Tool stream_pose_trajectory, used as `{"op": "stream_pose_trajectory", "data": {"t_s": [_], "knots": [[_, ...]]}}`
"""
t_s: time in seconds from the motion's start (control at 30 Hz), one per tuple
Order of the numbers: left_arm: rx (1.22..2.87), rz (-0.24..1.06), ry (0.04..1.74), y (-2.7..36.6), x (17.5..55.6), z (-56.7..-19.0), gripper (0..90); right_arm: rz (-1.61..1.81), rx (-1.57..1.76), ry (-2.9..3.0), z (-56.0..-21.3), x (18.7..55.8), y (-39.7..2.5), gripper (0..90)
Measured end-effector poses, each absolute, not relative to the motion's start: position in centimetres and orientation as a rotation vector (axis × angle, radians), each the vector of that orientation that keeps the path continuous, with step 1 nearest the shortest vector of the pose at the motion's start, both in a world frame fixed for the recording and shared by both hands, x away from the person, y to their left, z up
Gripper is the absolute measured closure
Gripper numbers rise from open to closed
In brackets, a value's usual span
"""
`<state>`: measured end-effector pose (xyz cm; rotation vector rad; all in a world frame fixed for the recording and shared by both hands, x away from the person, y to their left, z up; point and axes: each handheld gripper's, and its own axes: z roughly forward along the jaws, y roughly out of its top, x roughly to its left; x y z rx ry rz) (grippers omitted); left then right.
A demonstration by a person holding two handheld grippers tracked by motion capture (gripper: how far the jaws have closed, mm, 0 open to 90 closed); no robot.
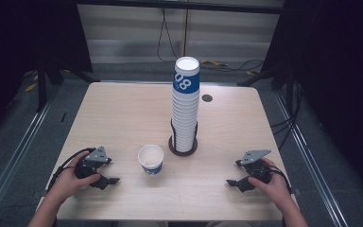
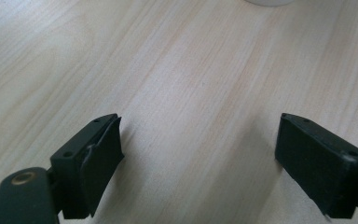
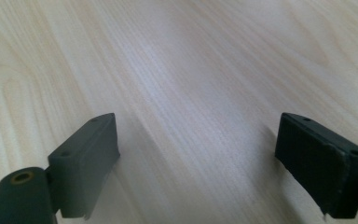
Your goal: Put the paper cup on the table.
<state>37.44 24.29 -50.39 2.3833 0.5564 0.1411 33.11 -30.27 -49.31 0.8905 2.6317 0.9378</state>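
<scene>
Looking down from the high view, a single white paper cup with a blue band (image 1: 151,159) stands upright on the pale wooden table (image 1: 123,113), between the left gripper (image 1: 109,181) and a tall stack of white paper cups (image 1: 185,106), with the right gripper (image 1: 233,183) well apart on the far side; it is likely light and easily crushed, best pinched gently across its rim. Along the left gripper view, the fingers (image 2: 98,154) stand spread with nothing between them, a sliver of cup at the top edge. Along the right gripper view, the fingers (image 3: 91,154) are likewise spread over bare wood.
</scene>
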Motion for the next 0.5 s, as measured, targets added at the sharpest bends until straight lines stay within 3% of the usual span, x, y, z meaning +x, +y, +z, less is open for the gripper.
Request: {"op": "stream_pose_trajectory", "data": {"t_s": [0.5], "knots": [[2.34, 0.162, 0.552, 24.39, 37.55, -51.04, 4.8, 1.048, 0.892, 2.54, -50.16, 32.81, -31.02, 10.1]]}}
